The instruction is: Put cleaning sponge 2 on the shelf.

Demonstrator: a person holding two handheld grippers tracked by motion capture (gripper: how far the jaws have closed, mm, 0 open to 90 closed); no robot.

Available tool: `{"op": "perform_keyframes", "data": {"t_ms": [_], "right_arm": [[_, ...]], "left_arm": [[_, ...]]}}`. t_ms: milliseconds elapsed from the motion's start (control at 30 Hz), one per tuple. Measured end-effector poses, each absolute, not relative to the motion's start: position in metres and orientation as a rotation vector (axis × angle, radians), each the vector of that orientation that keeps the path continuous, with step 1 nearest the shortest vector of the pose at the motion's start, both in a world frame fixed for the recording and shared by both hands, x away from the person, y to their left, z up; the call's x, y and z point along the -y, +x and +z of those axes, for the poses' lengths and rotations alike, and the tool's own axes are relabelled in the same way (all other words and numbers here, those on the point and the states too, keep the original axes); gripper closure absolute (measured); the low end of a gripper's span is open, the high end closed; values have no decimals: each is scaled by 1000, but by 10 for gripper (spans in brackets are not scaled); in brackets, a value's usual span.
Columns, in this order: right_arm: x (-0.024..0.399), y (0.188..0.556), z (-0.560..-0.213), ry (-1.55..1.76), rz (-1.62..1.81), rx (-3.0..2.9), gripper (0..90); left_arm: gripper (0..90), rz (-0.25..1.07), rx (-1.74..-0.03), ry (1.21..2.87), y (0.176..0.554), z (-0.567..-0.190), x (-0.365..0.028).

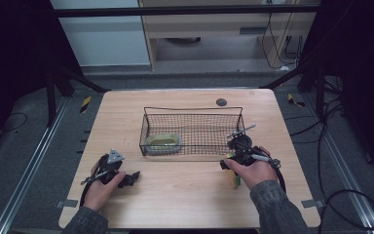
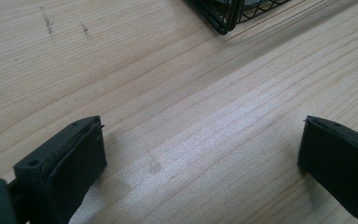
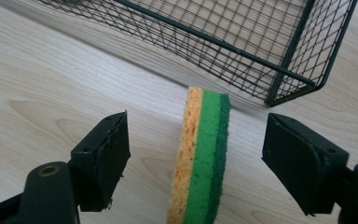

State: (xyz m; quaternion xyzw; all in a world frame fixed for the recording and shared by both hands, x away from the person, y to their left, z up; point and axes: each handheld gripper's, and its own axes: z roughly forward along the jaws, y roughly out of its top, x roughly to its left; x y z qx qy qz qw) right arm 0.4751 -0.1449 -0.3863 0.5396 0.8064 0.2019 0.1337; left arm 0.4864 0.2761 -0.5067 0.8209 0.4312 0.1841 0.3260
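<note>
- Sponge (image 3: 203,158): in the right gripper view it stands on edge at lower centre of the frame, yellow layer to the left, 2 green layers to the right. In the high view it (image 1: 233,178) peeks out at lower right, just under the right hand (image 1: 253,170).
- Right gripper (image 3: 196,158): jaws wide, 1 on each side of the sponge, with table showing in both gaps; the pads do not touch it.
- Left gripper (image 2: 200,154): jaws wide over bare table, nothing between them. In the high view it (image 1: 131,178) sits at lower left, held low over the wood.
- Basket (image 1: 193,109): black wire, centre of the high view; its corner (image 3: 291,88) shows at upper right of the right gripper view, just behind the sponge.
- Dish (image 1: 164,142): a pale green container inside the basket, in its left end.
- Table (image 1: 185,195): light wood.
</note>
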Motion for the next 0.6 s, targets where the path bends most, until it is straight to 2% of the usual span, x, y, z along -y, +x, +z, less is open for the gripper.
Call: {"op": "perform_keyframes", "data": {"t_ms": [600], "right_arm": [[144, 486, -416, 1566, 463, -2431, 372]], "left_arm": [[0, 483, -1133, 2152, 489, -506, -275]]}}
